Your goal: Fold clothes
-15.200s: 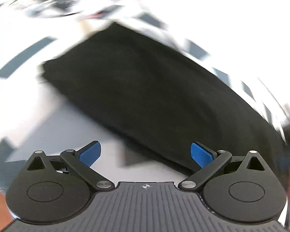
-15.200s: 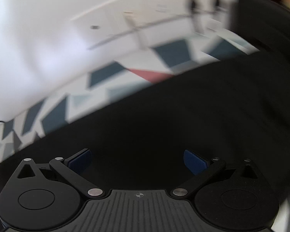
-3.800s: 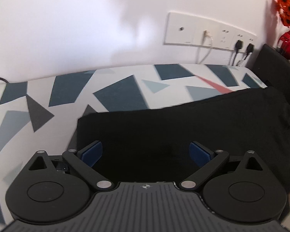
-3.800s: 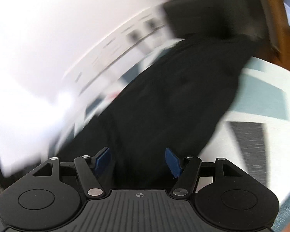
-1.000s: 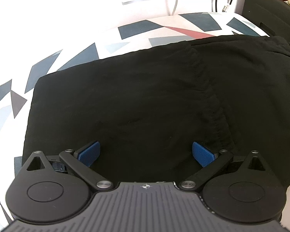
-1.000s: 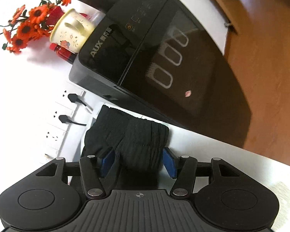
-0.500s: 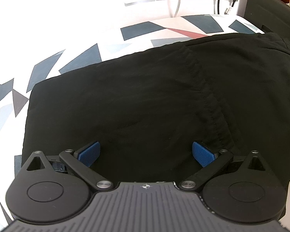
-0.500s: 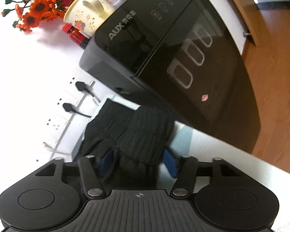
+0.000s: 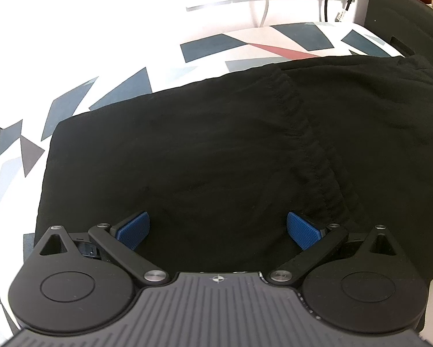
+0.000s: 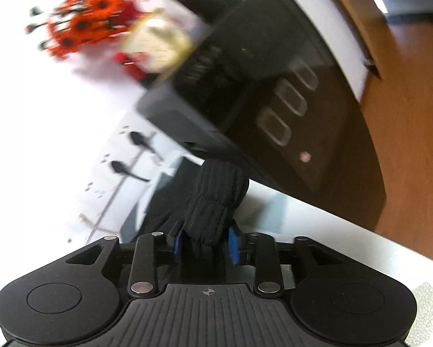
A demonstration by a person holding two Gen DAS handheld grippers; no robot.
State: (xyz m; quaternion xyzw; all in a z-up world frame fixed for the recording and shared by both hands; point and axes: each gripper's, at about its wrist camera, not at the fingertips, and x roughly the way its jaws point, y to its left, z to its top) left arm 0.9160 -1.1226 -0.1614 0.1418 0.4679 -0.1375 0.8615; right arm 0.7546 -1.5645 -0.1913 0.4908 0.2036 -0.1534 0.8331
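Right wrist view: my right gripper [image 10: 206, 245] fingers just closed, pinching ribbed cuff [image 10: 213, 199] of black garment [image 9: 216, 150] spread on bench [image 9: 14, 179]. Left gripper [image 9: 217, 230] fingers wide apart, holding nothing. Risk: shallow bite, cuff slips mid-fold; snag on black appliance [image 10: 274, 95].

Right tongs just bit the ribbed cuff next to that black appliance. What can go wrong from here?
1. The right tongs, whose jaws have just been closing, pinch only a bunched end of the ribbed cuff; it may slip out when pulled.
2. The black appliance stands close behind the cuff; a swing could hit it.
3. The left tongs are open over the black garment, so nothing pins it; it may drag.
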